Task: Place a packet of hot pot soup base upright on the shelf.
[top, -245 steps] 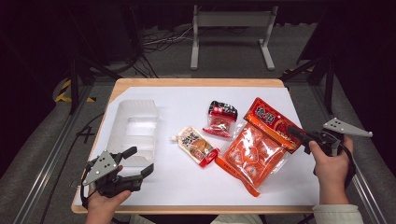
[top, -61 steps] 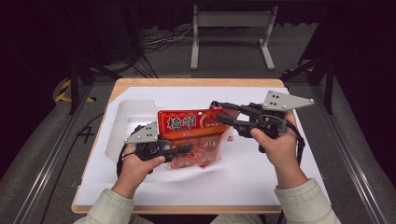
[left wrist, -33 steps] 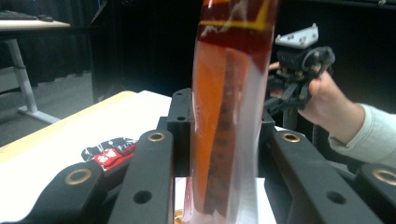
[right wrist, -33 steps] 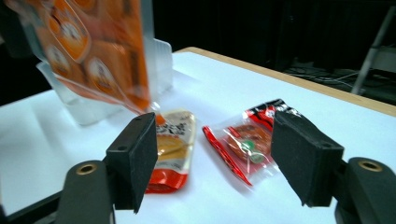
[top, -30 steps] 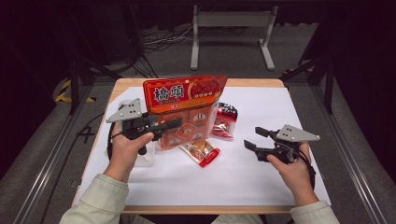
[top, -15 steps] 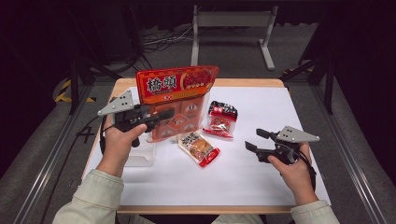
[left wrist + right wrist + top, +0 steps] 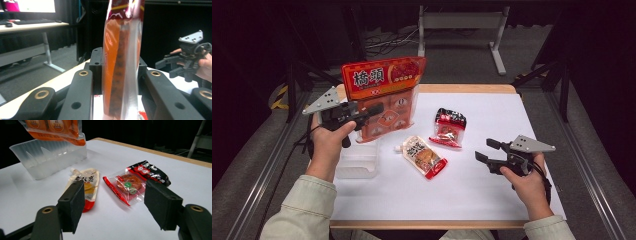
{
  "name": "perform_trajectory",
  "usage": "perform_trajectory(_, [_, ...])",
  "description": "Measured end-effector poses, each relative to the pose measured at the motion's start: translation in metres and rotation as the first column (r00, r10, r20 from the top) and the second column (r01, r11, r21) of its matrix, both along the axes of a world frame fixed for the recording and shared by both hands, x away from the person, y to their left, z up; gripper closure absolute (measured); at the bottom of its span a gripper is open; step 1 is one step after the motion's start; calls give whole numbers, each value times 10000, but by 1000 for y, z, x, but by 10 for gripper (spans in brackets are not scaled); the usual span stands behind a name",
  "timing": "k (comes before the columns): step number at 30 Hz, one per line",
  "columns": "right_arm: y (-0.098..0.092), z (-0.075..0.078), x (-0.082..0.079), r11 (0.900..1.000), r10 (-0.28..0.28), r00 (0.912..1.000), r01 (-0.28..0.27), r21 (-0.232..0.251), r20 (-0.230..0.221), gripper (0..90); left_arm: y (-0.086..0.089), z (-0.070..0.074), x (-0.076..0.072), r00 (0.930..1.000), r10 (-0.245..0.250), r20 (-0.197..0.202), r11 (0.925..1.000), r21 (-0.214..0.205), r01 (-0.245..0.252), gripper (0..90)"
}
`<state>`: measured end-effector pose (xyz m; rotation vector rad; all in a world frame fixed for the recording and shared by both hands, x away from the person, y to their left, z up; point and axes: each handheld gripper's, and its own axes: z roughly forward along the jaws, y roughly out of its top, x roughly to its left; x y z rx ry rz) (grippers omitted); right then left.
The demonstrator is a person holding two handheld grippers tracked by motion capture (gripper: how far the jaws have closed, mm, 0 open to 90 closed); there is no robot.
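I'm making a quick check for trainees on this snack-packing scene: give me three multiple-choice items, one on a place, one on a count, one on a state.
1. Where is the large orange snack bag?
A. Flat on the white sheet
B. Held upright above the clear plastic bin
C. Under the right claw

2. How many packets lie on the white sheet?
A. Two
B. Four
C. None

3. What state is the right claw in?
A. Shut on the spouted pouch
B. Shut on the red packet
C. Open, holding nothing

Answers:
1 B: the left claw grips the bag, lifted over the bin at the sheet's left side.
2 A: the spouted pouch and the red-and-black packet lie there.
3 C: in the right gripper view its pads stand apart with only the sheet and packets beyond them.
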<state>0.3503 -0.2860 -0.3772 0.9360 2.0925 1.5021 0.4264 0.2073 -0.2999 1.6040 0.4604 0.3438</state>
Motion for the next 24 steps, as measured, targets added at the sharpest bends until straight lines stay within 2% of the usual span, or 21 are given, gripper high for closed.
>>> perform_trajectory(2, [-1, -1, -1, 10000, -70, 10000, 70, 16, -27, 335, 5, 0, 1, 10000, 75, 28, 10000, -20, -75, 709])
perform_trajectory(5, [-4, -2, -4, 9997, -207, 9998, 208, 149, -42, 335, 14, -1, 2, 9994, 192, 302, 9998, 97, -195, 709])
perform_trajectory(10, [-6, -4, -7, 9992, -363, 9993, 365, 173, -81, 337, 30, -3, 4, 9983, 406, 414, 9990, -176, -399, 709])
perform_trajectory(14, [-6, -5, -8, 9989, -411, 9991, 414, 235, -122, 338, 43, -8, 8, 9965, 776, 316, 9969, -184, -771, 709])
perform_trajectory(16, [-6, -6, -10, 9987, -440, 9990, 443, 239, -107, 338, 48, -10, 10, 9961, 867, 137, 9960, -247, -864, 709])
perform_trajectory(20, [-5, -7, -13, 9978, -390, 9990, 402, 526, -235, 338, 53, -16, 15, 9944, 1051, -127, 9939, -335, -1054, 709])
perform_trajectory(24, [-5, -6, -16, 9971, -374, 9991, 386, 652, -197, 338, 56, -21, 19, 9916, 1288, -112, 9909, -388, -1291, 709])
